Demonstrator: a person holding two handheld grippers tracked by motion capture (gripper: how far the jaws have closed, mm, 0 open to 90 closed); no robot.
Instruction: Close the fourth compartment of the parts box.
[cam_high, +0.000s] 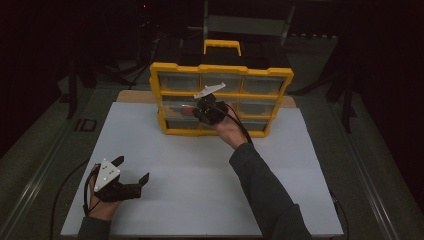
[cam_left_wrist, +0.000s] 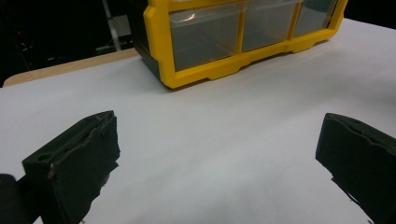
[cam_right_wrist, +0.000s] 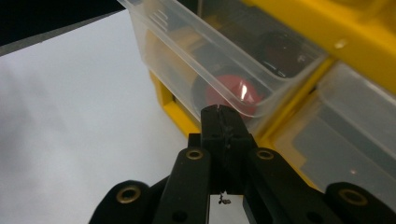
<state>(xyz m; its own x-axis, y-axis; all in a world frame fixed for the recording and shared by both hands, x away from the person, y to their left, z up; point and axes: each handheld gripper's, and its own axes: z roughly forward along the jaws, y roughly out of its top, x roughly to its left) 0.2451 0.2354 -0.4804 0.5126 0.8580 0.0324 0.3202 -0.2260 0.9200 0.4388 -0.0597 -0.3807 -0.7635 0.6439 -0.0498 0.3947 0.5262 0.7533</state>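
Dark room all round; a white bench (cam_high: 200, 170) carries the work. Near its front left corner the left gripper (cam_high: 131, 172) rests on the surface, jaws spread wide with nothing between them, well apart from everything else. At the back edge, centred, stands a yellow organizer (cam_high: 221, 100) with clear drawers. The middle-row drawer (cam_right_wrist: 196, 60) is pulled partly out, and a red part (cam_right_wrist: 229, 93) lies inside it against the front wall. The right gripper (cam_right_wrist: 219, 116) has its jaws pressed together at that drawer's front lip; whether they pinch the lip or just touch it, I cannot tell. Judging from this, the hold is at the very tip, so it could slip off the thin plastic. A pull angled sideways might jam the drawer or drag the organizer forward across the bench.
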